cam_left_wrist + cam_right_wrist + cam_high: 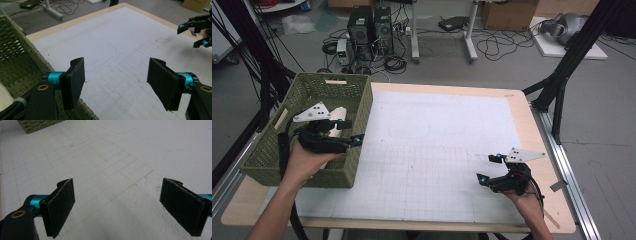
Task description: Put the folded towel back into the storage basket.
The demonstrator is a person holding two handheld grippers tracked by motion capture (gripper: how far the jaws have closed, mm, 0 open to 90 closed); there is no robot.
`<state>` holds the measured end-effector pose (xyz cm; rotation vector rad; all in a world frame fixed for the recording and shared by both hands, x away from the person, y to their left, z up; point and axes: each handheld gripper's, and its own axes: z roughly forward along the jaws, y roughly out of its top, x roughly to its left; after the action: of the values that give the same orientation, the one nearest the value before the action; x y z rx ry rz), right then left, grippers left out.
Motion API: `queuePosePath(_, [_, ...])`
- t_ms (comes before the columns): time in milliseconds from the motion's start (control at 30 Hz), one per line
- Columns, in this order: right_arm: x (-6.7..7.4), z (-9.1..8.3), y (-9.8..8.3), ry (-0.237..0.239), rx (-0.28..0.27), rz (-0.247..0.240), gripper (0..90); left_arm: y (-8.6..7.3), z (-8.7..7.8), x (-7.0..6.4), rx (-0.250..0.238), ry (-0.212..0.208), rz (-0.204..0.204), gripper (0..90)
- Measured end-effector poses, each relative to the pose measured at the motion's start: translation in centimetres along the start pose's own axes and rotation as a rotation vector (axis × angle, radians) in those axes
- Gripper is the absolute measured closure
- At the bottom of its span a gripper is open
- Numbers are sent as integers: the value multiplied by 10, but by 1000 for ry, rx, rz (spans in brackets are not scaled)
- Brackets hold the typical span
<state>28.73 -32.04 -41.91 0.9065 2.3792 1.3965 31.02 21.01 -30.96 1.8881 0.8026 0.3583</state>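
Cables, computer towers and cardboard boxes crowd the floor beyond a pale wooden table (532,125) that carries a white gridded mat (437,150), with a green woven basket (357,107) on its left end. The thing in hand appears to be a pale cream object (338,116) lying inside the basket near its right wall. It is partly hidden, and its long axis seems to run from near-left to far-right. The left gripper (353,131) hovers over the basket's near right corner, with its jaws spread wide and nothing between them. In its own view the left gripper (116,82) looks out past the basket wall (37,62) onto bare mat, so the cream object lies to the far-left side of the claw rather than ahead of it. Any fresh grasp would probably need the hand turned back toward the basket's inside. The right gripper (488,168) rests low at the near right of the mat, well apart from the basket. In its own view its jaws are likewise spread and empty (117,205). The left hand (307,160) is by far the nearer one.
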Motion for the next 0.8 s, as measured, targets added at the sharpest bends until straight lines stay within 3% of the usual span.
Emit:
queuePosePath(467, [1,0,1,5,-1,-1,121,-3,17,-21,-17,-20,15,297])
queuePosePath(800, [1,0,1,5,-1,-5,121,-7,28,-34,-32,-24,5,296])
